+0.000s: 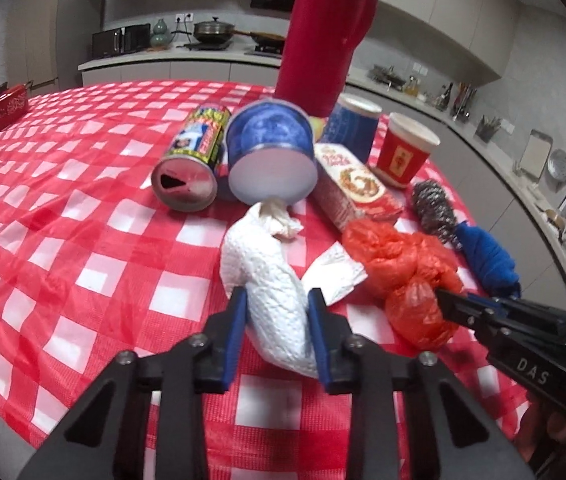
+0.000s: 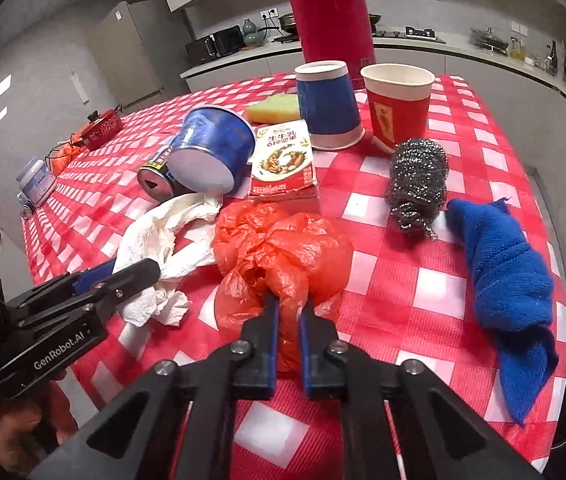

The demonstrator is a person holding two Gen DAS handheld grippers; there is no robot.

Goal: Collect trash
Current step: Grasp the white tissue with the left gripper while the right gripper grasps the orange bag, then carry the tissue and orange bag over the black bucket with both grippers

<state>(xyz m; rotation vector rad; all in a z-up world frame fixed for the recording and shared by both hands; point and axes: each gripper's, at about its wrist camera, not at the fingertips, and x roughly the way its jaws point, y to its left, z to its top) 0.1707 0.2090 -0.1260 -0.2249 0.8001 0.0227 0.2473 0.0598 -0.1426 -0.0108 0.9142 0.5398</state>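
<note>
A crumpled white paper towel point(image 1: 259, 264) lies on the red-checked tablecloth point(image 1: 83, 240), its near end squeezed between the blue pads of my left gripper point(image 1: 277, 304), which is shut on it. Just right of it sits a bunched orange-red plastic bag point(image 1: 399, 256). In the right wrist view my right gripper point(image 2: 289, 312) is shut on the near part of that bag point(image 2: 279, 240), film pinched between its pads. The left gripper point(image 2: 135, 272) shows there at the left on the towel point(image 2: 155, 236), and the right gripper point(image 1: 443, 300) shows in the left wrist view on the bag's edge.
Behind the towel lie a tipped can point(image 1: 191, 164), a tipped blue bowl point(image 1: 271, 152) and a food carton point(image 1: 355, 188). Further back stand an upturned blue cup point(image 2: 329, 108), a red cup point(image 2: 399, 104) and a tall red flask point(image 1: 323, 36). A steel scourer point(image 2: 417, 184) and blue cloth point(image 2: 511, 276) lie right.
</note>
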